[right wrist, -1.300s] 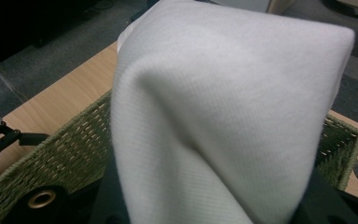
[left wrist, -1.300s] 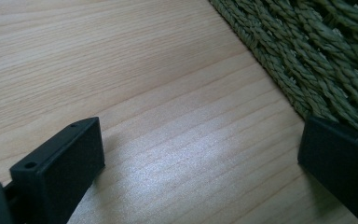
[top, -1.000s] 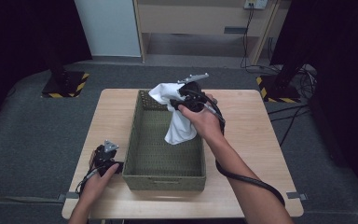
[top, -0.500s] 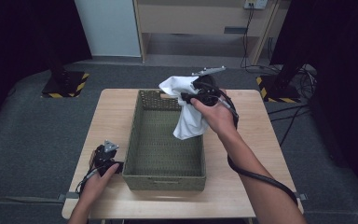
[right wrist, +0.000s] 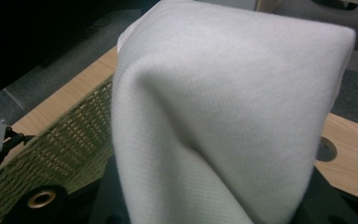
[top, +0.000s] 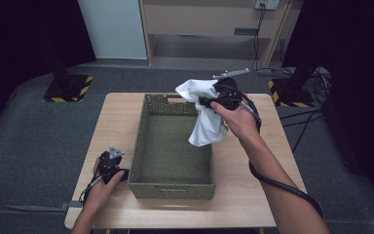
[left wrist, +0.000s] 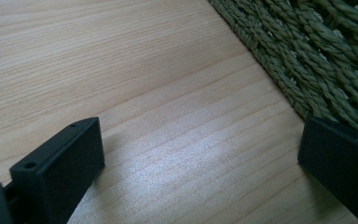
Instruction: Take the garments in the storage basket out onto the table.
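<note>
The right gripper (top: 205,101) has its jaws closed on a white cloth (top: 205,119), held up in the air over the far right corner of the basket (top: 171,183). The cloth hangs from the pinch with its long axis running down, its loose end dangling at about the basket's right wall and, as far as the high view shows, not touching the weave. In the right gripper view the cloth (right wrist: 223,112) bulges up between the jaws and covers most of them, so the grip sits near the cloth's top fold.

The move to come turns on this: the cloth hangs just above the basket's right rim, so a small shift to the person's right would bring it over the bare counter (top: 263,161) on that side, and a small shift left would bring it back over the basket. The right hand (top: 238,122) is by far the nearer to it.

The left gripper (top: 108,163) rests low on the counter just beside the basket's near left corner, well apart from the cloth. In the left gripper view its jaws stand wide apart with nothing between them but wood grain, the basket's woven wall (left wrist: 317,51) close by.

The counter is pale wood, the basket olive weave and empty inside. Around it lie grey floor, dark drapes and stands with striped bases
</note>
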### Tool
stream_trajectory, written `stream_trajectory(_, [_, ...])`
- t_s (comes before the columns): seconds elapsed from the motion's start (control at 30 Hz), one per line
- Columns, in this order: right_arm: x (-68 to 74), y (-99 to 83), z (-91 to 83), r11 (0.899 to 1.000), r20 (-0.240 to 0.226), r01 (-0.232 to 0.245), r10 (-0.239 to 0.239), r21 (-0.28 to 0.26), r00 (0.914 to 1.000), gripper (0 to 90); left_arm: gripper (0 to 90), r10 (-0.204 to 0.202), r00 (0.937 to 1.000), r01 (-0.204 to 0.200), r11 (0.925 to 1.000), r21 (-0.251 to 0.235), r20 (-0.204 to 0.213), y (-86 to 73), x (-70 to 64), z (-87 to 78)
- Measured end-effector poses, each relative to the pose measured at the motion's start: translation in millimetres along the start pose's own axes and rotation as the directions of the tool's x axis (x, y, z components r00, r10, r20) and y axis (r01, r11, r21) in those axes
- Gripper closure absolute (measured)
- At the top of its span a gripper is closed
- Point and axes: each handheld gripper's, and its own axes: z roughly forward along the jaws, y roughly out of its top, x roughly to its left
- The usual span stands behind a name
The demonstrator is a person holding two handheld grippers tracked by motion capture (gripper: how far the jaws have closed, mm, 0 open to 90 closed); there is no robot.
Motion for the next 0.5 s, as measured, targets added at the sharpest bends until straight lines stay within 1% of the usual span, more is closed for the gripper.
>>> stream_trajectory(0.07, [-7.8, -4.3, -3.3, 1.0, 0.01, -0.015, 0.015, -0.002, 0.9998, 60.0, 0.0, 0.0, 1.0, 0.0, 1.0, 0.0, 0.0, 0.0, 0.0, 0.0])
stream_trajectory(0.1, [-7.8, -4.3, -3.3, 1.0, 0.01, -0.015, 0.015, -0.002, 0.9998, 60.0, 0.0, 0.0, 1.0, 0.0, 1.0, 0.0, 0.0, 0.0, 0.0, 0.0])
stream_trajectory(0.13, [-14.2, -7.9, -6.6, 1.0, 0.017, -0.026, 0.026, -0.003, 0.9995, 59.9, 0.0, -0.001, 1.0, 0.001, 1.0, -0.001, 0.0, 0.0, -0.1, 0.1])
stream_trajectory(0.23, [-20.0, -12.1, -10.9, 0.999, 0.024, -0.039, 0.039, -0.001, 0.9989, 60.0, 0.0, -0.001, 1.0, 0.001, 1.0, 0.0, 0.0, 0.0, 0.0, 0.0])
stream_trajectory(0.27, [-20.0, -12.1, -10.9, 0.999, 0.024, -0.039, 0.039, -0.001, 0.9989, 60.0, 0.0, -0.001, 1.0, 0.001, 1.0, 0.0, 0.0, 0.0, 0.0, 0.0])
stream_trajectory(0.37, [-27.9, -17.5, -16.8, 0.999, 0.036, -0.047, 0.047, 0.0, 0.9983, 60.0, 0.0, -0.003, 1.0, 0.003, 1.0, 0.0, 0.001, 0.0, -0.2, 0.0])
stream_trajectory(0.5, [-33.8, -20.3, -20.1, 0.999, 0.048, -0.052, 0.052, 0.003, 0.9975, 60.1, 0.0, -0.003, 1.0, 0.003, 1.0, 0.0, 0.0, 0.0, -0.2, 0.0])
